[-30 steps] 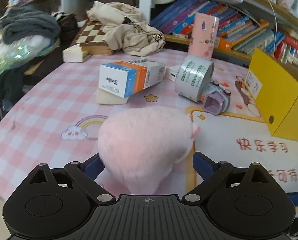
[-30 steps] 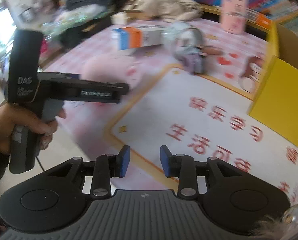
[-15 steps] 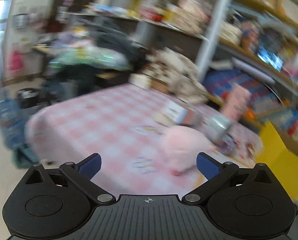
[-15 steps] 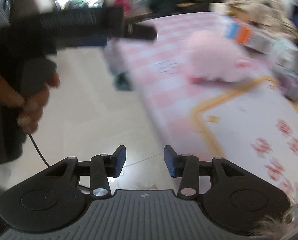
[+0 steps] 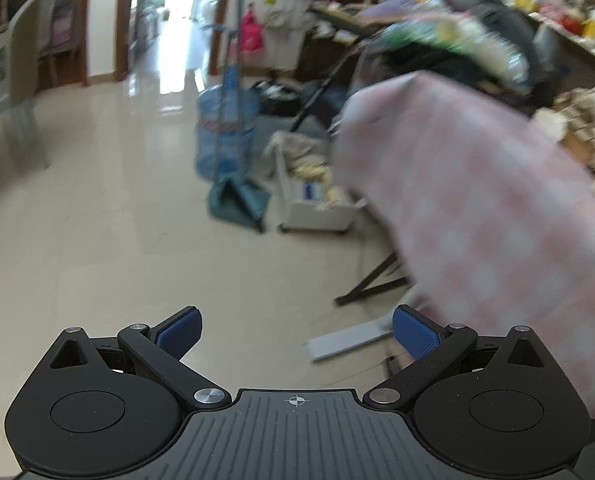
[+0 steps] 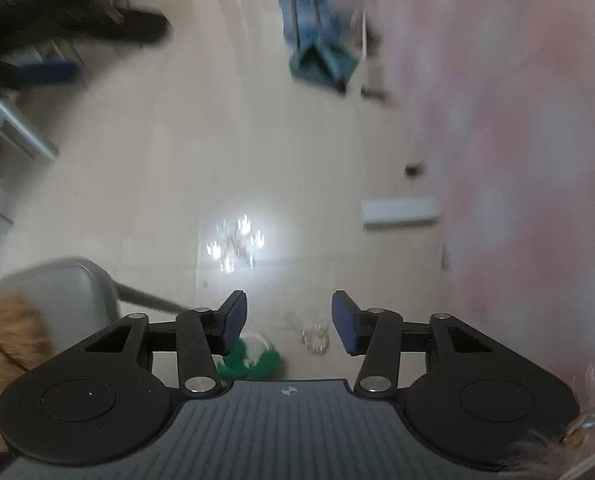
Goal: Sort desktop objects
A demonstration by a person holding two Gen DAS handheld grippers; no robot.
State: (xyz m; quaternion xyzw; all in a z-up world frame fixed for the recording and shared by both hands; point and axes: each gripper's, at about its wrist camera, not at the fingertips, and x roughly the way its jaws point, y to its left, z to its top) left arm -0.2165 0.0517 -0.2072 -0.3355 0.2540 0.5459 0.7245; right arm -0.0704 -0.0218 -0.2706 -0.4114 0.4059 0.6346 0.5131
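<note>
Neither view shows the desktop items; the pink plush toy, boxes and tape roll are out of sight. My left gripper point(image 5: 297, 334) is open wide, with only floor between its blue pads point(image 5: 179, 332). It points down past the pink checked tablecloth point(image 5: 477, 220), which hangs at the right. My right gripper point(image 6: 289, 322) points steeply at the shiny floor, and its jaws are opening with nothing between them. The blurred tablecloth point(image 6: 517, 120) fills the right side of that view.
On the floor stand a blue water bottle point(image 5: 225, 132), a teal dustpan point(image 5: 237, 204) and a white box of clutter point(image 5: 317, 204). A flat white strip point(image 6: 399, 210) lies by the table. A green and clear object point(image 6: 253, 356) lies below the right fingers, and a grey chair point(image 6: 57, 292) stands at lower left.
Both views have swung off the tabletop and down to the floor. The pink plush toy and other desk items have left the frames. The right jaws stand wider apart.
</note>
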